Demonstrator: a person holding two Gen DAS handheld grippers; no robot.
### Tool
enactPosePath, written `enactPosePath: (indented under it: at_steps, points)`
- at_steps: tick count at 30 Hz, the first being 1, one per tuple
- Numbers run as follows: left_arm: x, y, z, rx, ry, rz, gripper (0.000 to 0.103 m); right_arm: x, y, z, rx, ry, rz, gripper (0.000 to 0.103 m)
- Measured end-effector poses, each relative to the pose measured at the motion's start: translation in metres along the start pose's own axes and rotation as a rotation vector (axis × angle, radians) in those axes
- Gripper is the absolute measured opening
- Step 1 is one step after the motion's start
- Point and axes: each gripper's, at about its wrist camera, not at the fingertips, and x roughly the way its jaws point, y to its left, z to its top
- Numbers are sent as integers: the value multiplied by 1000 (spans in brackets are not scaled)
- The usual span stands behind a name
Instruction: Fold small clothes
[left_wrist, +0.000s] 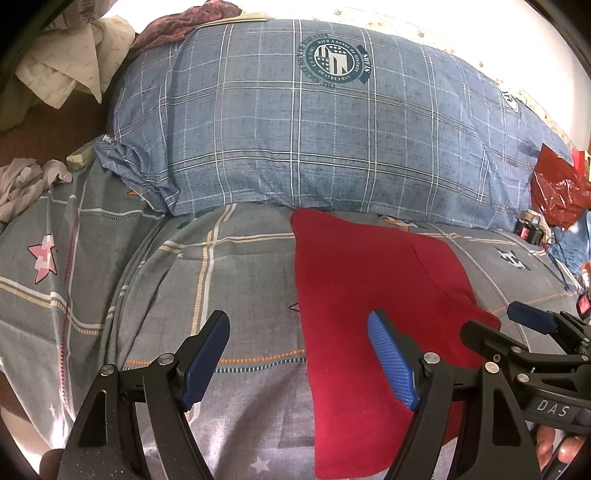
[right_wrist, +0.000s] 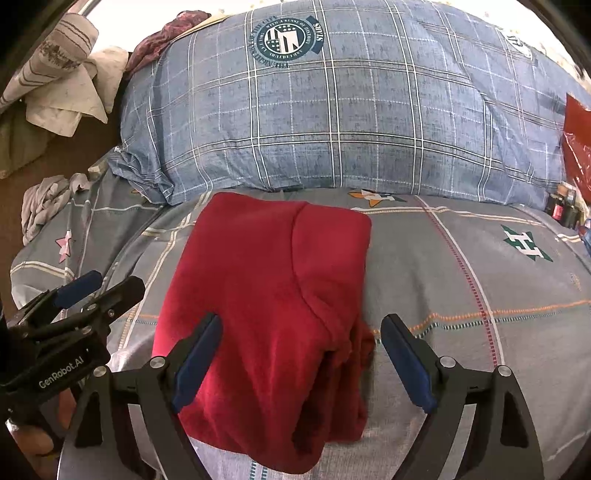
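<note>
Garment: a small red fleece garment (right_wrist: 273, 295) is lying partly folded on the grey checked bedsheet (right_wrist: 461, 288), just near of the blue plaid pillow (right_wrist: 314, 122).
Left tongs: the left gripper (left_wrist: 299, 363) is hovering with jaws apart, gripping nothing; its right finger is sitting over the garment's left edge.
Right tongs: the right gripper (right_wrist: 301, 363) is hovering with jaws apart, straddling the bunched near-right corner.
Step in hand: probably taking the near edge for the next fold.
Doing it well: pinching every layer at both near corners, lifting evenly, keeping edges aligned.
Risk: the thick bunched corner is liable to slip or crease.
</note>
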Motion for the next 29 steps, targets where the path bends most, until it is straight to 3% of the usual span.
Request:
enactPosePath:
  at_steps: [29]
  points:
    - [16, 1, 3, -35, 22, -13, 77, 14, 7, 0, -11, 33, 8, 89]
